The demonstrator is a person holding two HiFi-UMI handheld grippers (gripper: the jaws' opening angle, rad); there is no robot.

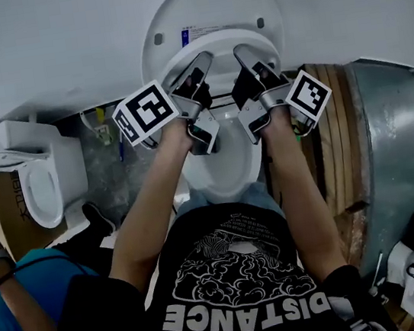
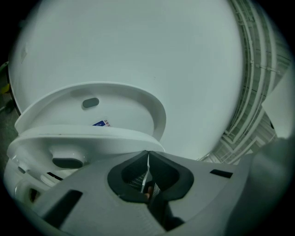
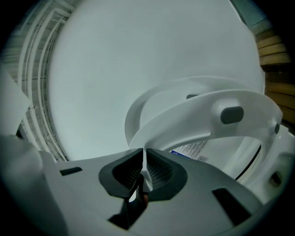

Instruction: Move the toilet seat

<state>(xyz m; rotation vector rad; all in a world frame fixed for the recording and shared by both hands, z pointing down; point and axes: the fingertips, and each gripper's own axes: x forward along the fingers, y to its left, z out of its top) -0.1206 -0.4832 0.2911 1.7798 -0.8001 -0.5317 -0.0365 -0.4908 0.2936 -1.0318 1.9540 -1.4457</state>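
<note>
Place: most likely a storeroom or workshop for sanitary ware.
Toilets: one white toilet (image 1: 219, 170) stands in front with its toilet seat (image 1: 216, 41) lifted. A second toilet (image 1: 35, 175) stands near it to the left, against a brown box (image 1: 1, 230).
Floor: a rough, stained grey floor (image 1: 110, 187) lies between the two toilets.
Right side: bare wooden boards (image 1: 337, 134) stand on edge beside a large grey metal casing (image 1: 400, 140).
Backdrop: a plain white wall (image 1: 43, 46).
</note>
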